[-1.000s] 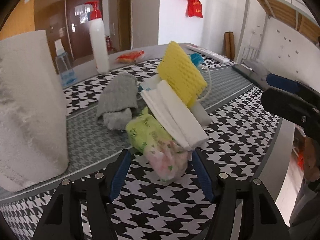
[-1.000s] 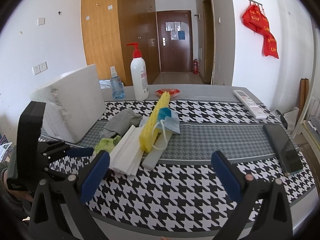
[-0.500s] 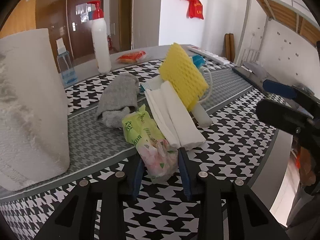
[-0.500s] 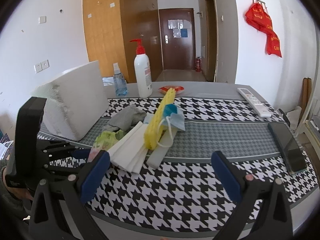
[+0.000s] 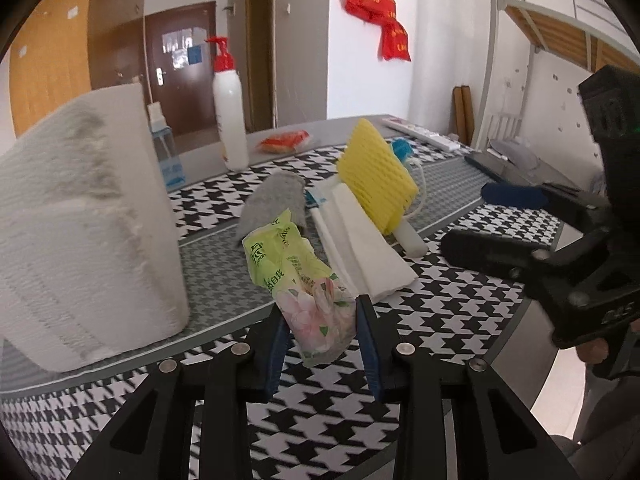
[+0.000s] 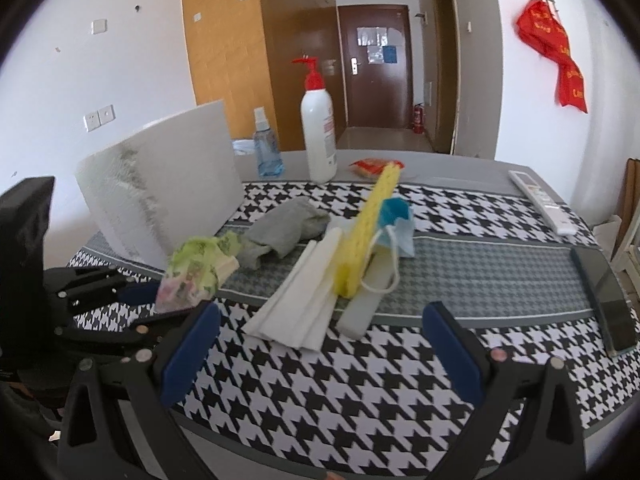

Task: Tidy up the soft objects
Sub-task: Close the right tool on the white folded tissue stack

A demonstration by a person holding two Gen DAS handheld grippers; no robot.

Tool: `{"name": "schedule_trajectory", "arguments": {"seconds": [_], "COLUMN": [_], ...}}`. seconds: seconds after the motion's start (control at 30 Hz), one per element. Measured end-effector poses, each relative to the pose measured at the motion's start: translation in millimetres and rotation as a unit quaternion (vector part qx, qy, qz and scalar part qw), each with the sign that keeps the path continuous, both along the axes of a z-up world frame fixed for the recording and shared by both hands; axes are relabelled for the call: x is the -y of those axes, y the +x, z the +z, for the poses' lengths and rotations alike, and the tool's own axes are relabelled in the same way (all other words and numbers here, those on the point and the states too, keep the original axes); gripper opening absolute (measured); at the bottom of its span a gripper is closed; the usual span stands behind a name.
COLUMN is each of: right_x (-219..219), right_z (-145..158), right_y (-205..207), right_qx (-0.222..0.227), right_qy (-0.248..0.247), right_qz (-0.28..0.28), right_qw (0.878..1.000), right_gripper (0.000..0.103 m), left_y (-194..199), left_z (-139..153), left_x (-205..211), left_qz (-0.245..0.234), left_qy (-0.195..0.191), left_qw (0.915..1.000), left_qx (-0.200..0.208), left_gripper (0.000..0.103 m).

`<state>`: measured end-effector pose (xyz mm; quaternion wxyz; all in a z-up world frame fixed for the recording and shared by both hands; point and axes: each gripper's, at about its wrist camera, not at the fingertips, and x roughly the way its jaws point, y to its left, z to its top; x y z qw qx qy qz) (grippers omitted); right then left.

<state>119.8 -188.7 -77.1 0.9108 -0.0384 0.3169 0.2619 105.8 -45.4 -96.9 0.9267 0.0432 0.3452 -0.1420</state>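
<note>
Two grippers over a houndstooth surface

Left gripper [image 5: 320,320] has its jaws clamped on a green tissue packet [image 5: 298,276], held just above the surface [image 6: 360,392] near its front edge. Right gripper [image 6: 320,344] hangs with jaws spread wide, holding nothing. Beyond the packet lie a grey cloth [image 6: 288,226], folded white napkins [image 6: 298,306], a yellow foam net [image 6: 366,232] and a blue face mask [image 6: 396,226]. A large paper roll [image 6: 160,204] stands at left, a pump bottle [image 6: 318,132] and spray bottle [image 6: 266,150] behind. A brown door [image 6: 374,60] closes the hallway; red decorations [image 6: 554,52] hang on the white wall.
</note>
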Motion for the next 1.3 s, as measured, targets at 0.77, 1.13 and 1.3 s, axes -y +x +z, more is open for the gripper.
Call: {"name": "schedule_trajectory", "arguments": {"seconds": [0.77, 1.13, 1.3], "right_x": [-42.4, -50.5, -49.8], "right_z": [-23.2, -37.5, -36.5], "right_y": [21.2, 40.8, 44.7], "right_qx": [-0.068, -0.102, -0.099], "right_qy": [-0.024, -0.045, -0.058], "right_qz": [0.035, 0.02, 0.006], "right_qw": [0.997, 0.994, 0.993], "right_gripper": [0.073, 0.051, 0.031], "left_y": [-20.9, -21.2, -20.8], "left_z": [5.1, 4.5, 4.5], "left_x": [-23.3, -23.0, -20.4], "left_qz": [0.019, 0.01, 0.007], "left_qy": [-0.023, -0.029, -0.028], "left_qw": [0.9991, 0.9991, 0.9991], "left_qx": [0.031, 0.03, 0.032], "left_gripper": [0.035, 0.035, 0.035]}}
